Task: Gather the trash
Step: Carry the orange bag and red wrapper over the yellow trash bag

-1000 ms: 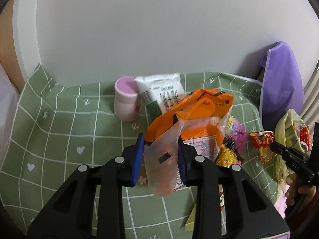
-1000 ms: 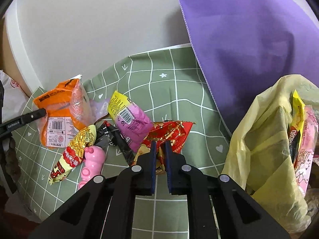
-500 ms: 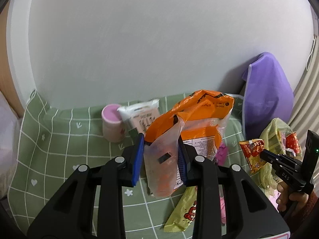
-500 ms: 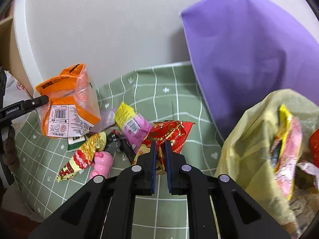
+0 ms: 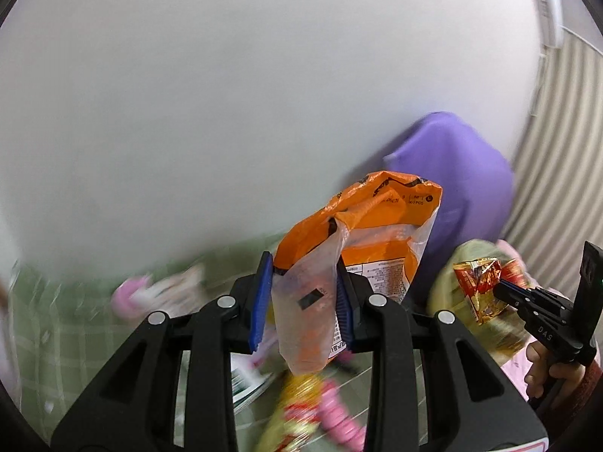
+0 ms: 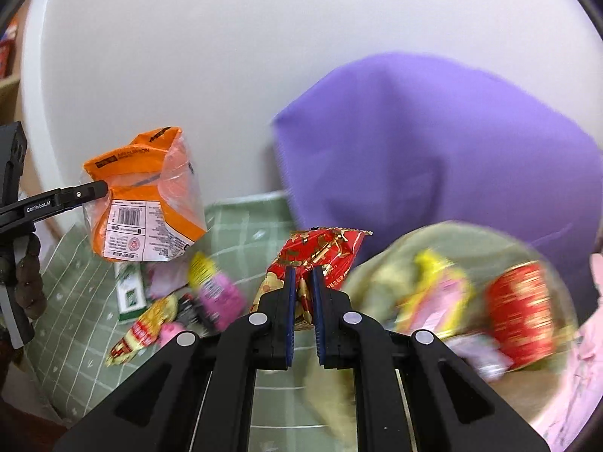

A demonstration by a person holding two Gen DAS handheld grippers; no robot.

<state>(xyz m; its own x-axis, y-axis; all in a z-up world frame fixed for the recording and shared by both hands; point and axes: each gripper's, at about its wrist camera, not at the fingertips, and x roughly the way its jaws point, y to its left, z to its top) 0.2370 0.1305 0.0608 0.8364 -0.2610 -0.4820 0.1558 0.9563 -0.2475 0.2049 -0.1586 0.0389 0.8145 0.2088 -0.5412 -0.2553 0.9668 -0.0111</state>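
Your right gripper (image 6: 301,293), clamped on the red-gold wrapper (image 6: 320,252), is nearer the yellow trash bag (image 6: 377,275), just right. Your left gripper (image 5: 301,297), clamping the orange packet (image 5: 377,233), hangs far left.

Soft, even indoor light; fisheye bending and dark corners in both views. Motion blur smears the lower frame, especially the green checked tablecloth (image 5: 64,324).

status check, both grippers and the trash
Left gripper shut on orange bag. Right gripper shut on red wrapper. Yellow trash bag close right, nothing blocking.
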